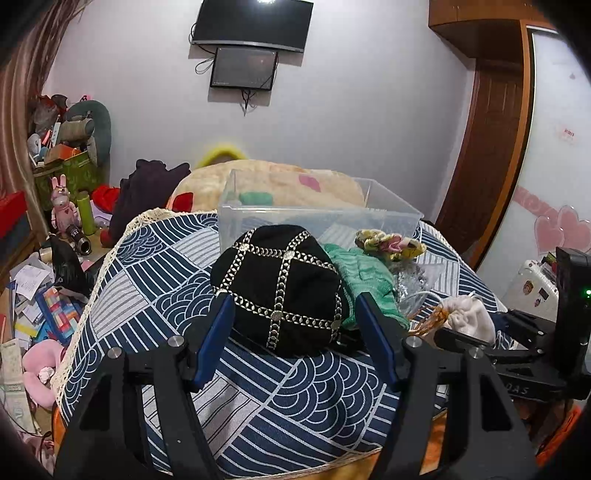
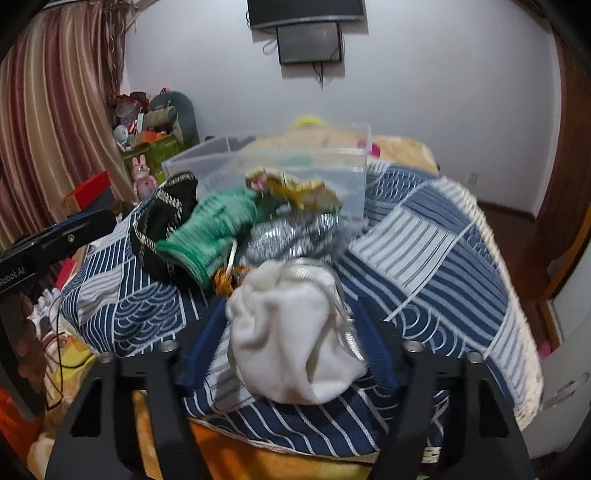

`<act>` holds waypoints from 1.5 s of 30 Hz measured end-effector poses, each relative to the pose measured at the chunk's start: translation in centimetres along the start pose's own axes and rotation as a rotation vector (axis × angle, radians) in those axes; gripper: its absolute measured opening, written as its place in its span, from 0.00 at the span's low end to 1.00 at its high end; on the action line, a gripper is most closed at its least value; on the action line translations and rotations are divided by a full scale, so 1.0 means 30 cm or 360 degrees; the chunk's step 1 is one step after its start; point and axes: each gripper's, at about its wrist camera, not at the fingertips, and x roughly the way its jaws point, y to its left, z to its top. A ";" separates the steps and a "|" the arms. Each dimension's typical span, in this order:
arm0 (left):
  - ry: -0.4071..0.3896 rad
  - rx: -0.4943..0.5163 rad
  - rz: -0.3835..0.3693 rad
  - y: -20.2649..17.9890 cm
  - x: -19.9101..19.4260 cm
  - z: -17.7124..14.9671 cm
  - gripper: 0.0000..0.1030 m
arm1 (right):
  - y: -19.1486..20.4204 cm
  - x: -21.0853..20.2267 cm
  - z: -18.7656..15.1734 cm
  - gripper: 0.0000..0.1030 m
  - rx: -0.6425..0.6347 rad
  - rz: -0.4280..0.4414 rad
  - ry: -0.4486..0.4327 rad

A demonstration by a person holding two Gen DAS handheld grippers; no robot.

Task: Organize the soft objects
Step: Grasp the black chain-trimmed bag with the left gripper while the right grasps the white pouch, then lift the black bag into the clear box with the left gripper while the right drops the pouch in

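A black cap with gold chain trim (image 1: 280, 288) lies on the blue patterned cloth (image 1: 155, 280). My left gripper (image 1: 293, 306) is open, its blue fingers either side of the cap's near edge. A green knit piece (image 1: 365, 280), a yellow floral scrunchie (image 1: 388, 243) and a silver item (image 2: 291, 236) lie to the right. A clear plastic box (image 1: 317, 218) stands behind them. My right gripper (image 2: 291, 325) is open around a white soft pouch (image 2: 291, 332), which also shows in the left wrist view (image 1: 469, 317). The right wrist view is blurred.
A beige blanket (image 1: 258, 181) and dark clothing (image 1: 147, 188) lie behind the box. Cluttered boxes, toys and papers fill the floor at left (image 1: 44, 258). Screens hang on the far wall (image 1: 251, 22). A wooden door (image 1: 491, 147) is at right.
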 end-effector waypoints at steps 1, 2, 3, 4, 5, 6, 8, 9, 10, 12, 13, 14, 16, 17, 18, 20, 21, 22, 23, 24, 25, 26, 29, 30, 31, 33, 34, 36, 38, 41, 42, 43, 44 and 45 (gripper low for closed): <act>0.0012 -0.0001 -0.0002 0.001 0.010 0.001 0.65 | -0.002 0.003 -0.003 0.46 0.0006 0.0008 0.0007; 0.0023 -0.0003 0.0000 0.002 0.018 0.003 0.65 | -0.009 0.015 0.004 0.42 0.0008 0.0013 0.0009; 0.0031 -0.0007 0.0003 0.005 0.026 0.007 0.65 | -0.015 0.016 0.006 0.36 0.0012 0.0030 0.0008; 0.0040 -0.0015 0.0004 0.010 0.035 0.010 0.65 | -0.020 0.011 0.008 0.31 0.0019 0.0049 0.0002; 0.0048 -0.0021 0.0003 0.014 0.044 0.013 0.65 | -0.026 0.005 0.012 0.30 0.0022 0.0046 -0.0010; 0.0060 -0.0030 0.0004 0.021 0.057 0.018 0.65 | -0.031 -0.009 0.014 0.29 0.0021 0.0024 -0.0034; 0.0081 -0.0048 0.0009 0.034 0.084 0.027 0.65 | -0.036 -0.026 0.024 0.28 0.0035 0.0010 -0.0070; 0.0088 -0.0056 0.0005 0.040 0.096 0.031 0.65 | -0.045 -0.039 0.029 0.28 0.0053 0.0013 -0.0093; 0.0098 -0.0067 0.0002 0.046 0.110 0.037 0.65 | -0.057 -0.055 0.039 0.28 0.0070 0.0006 -0.0120; 0.0118 -0.0092 -0.0027 0.055 0.138 0.047 0.65 | -0.073 -0.080 0.057 0.28 0.0090 -0.0014 -0.0166; 0.0130 -0.0097 -0.0045 0.054 0.153 0.052 0.65 | -0.076 -0.086 0.064 0.28 0.0098 -0.0016 -0.0179; 0.0144 -0.0095 -0.0058 0.052 0.172 0.057 0.66 | -0.074 -0.089 0.072 0.28 0.0102 -0.0016 -0.0190; 0.0171 -0.0097 -0.0052 0.051 0.202 0.065 0.71 | -0.076 -0.097 0.079 0.28 0.0099 -0.0029 -0.0210; 0.0175 -0.0102 -0.0054 0.050 0.217 0.068 0.74 | -0.077 -0.093 0.088 0.28 0.0094 -0.0030 -0.0210; 0.0175 -0.0108 -0.0051 0.052 0.228 0.071 0.75 | -0.074 -0.091 0.088 0.28 0.0091 -0.0031 -0.0214; 0.0167 -0.0113 -0.0046 0.057 0.242 0.072 0.75 | -0.071 -0.082 0.089 0.28 0.0085 -0.0020 -0.0208; 0.0164 -0.0116 -0.0048 0.060 0.246 0.071 0.75 | -0.072 -0.074 0.095 0.28 0.0080 -0.0015 -0.0203; 0.0158 -0.0120 -0.0055 0.065 0.246 0.068 0.74 | -0.066 -0.066 0.094 0.28 0.0072 -0.0015 -0.0197; 0.0150 -0.0122 -0.0069 0.069 0.245 0.062 0.70 | -0.063 -0.060 0.094 0.28 0.0067 -0.0015 -0.0190; 0.0144 -0.0126 -0.0079 0.074 0.244 0.055 0.67 | -0.059 -0.050 0.092 0.28 0.0063 -0.0012 -0.0181; 0.0145 -0.0128 -0.0092 0.079 0.242 0.050 0.59 | -0.058 -0.046 0.091 0.28 0.0063 -0.0008 -0.0175; 0.0145 -0.0137 -0.0114 0.084 0.241 0.045 0.53 | -0.056 -0.043 0.089 0.28 0.0062 -0.0003 -0.0169; 0.0128 -0.0152 -0.0120 0.092 0.225 0.040 0.30 | -0.051 -0.037 0.087 0.28 0.0059 0.0001 -0.0162; 0.0124 -0.0141 -0.0100 0.091 0.219 0.037 0.26 | -0.051 -0.037 0.086 0.28 0.0059 0.0002 -0.0164; 0.0128 -0.0130 -0.0081 0.090 0.217 0.036 0.22 | -0.050 -0.038 0.086 0.28 0.0061 0.0004 -0.0166; 0.0130 -0.0122 -0.0065 0.089 0.210 0.033 0.17 | -0.049 -0.041 0.086 0.28 0.0063 0.0010 -0.0169; 0.0129 -0.0117 -0.0055 0.085 0.204 0.032 0.14 | -0.049 -0.043 0.087 0.28 0.0062 0.0011 -0.0171; 0.0119 -0.0092 -0.0038 0.078 0.186 0.034 0.11 | -0.046 -0.052 0.091 0.28 0.0057 0.0005 -0.0184; 0.0091 -0.0057 -0.0002 0.067 0.159 0.040 0.09 | -0.046 -0.062 0.098 0.28 0.0055 0.0003 -0.0199; 0.0029 -0.0036 0.0015 0.060 0.104 0.056 0.09 | -0.040 -0.082 0.112 0.28 0.0046 -0.0002 -0.0228; 0.0009 -0.0034 0.0018 0.061 0.089 0.060 0.09 | -0.041 -0.085 0.117 0.28 0.0043 -0.0004 -0.0235; -0.0012 -0.0033 0.0019 0.061 0.072 0.066 0.09 | -0.041 -0.092 0.126 0.28 0.0042 -0.0009 -0.0249; -0.0033 -0.0030 0.0020 0.062 0.055 0.074 0.09 | -0.043 -0.095 0.133 0.28 0.0042 -0.0007 -0.0258; -0.0055 -0.0029 0.0023 0.063 0.039 0.082 0.08 | -0.046 -0.098 0.142 0.28 0.0044 -0.0004 -0.0266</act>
